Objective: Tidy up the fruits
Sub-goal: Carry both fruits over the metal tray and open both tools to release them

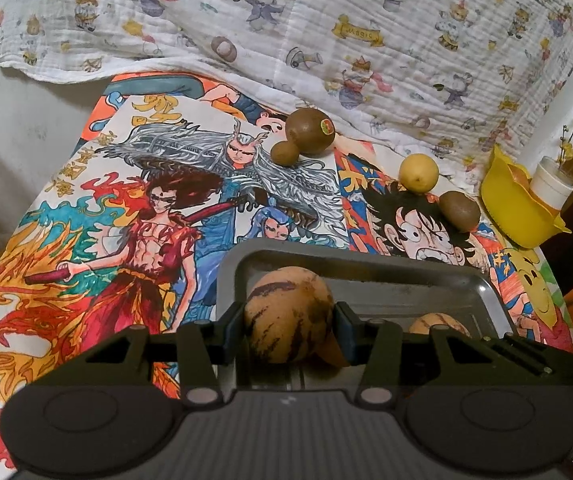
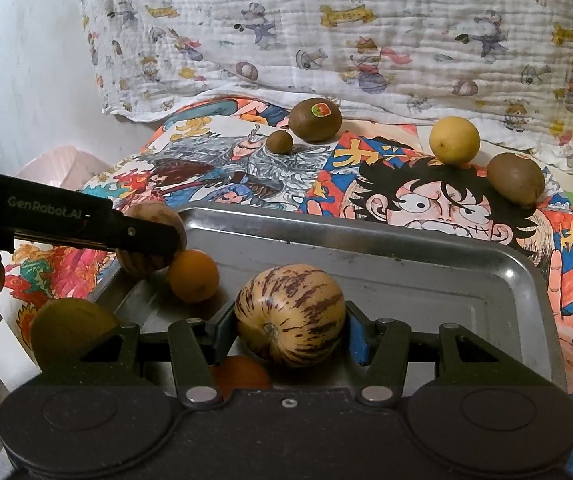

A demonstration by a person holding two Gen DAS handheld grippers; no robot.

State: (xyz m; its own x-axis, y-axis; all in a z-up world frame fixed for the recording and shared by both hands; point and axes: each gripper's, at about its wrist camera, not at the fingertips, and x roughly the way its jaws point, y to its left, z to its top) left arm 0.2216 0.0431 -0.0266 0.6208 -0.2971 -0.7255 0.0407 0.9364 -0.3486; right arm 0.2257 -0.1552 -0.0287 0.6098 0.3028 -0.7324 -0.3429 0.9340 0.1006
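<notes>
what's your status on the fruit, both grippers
Left gripper and right gripper each shut on a striped tan melon over the steel tray. Nothing blocking.

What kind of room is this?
Probably a home, perhaps a child's room: a cartoon-print blanket, hand-coloured comic posters covering the table, and a metal tray for fruit.

A home is indicated, probably a child's room: a white crinkled cotton blanket printed with cartoon animals (image 1: 306, 28) is draped behind a surface covered by hand-coloured anime drawings on paper (image 1: 174, 200), and a yellow plastic bowl (image 1: 514, 208) is set at one edge.
</notes>
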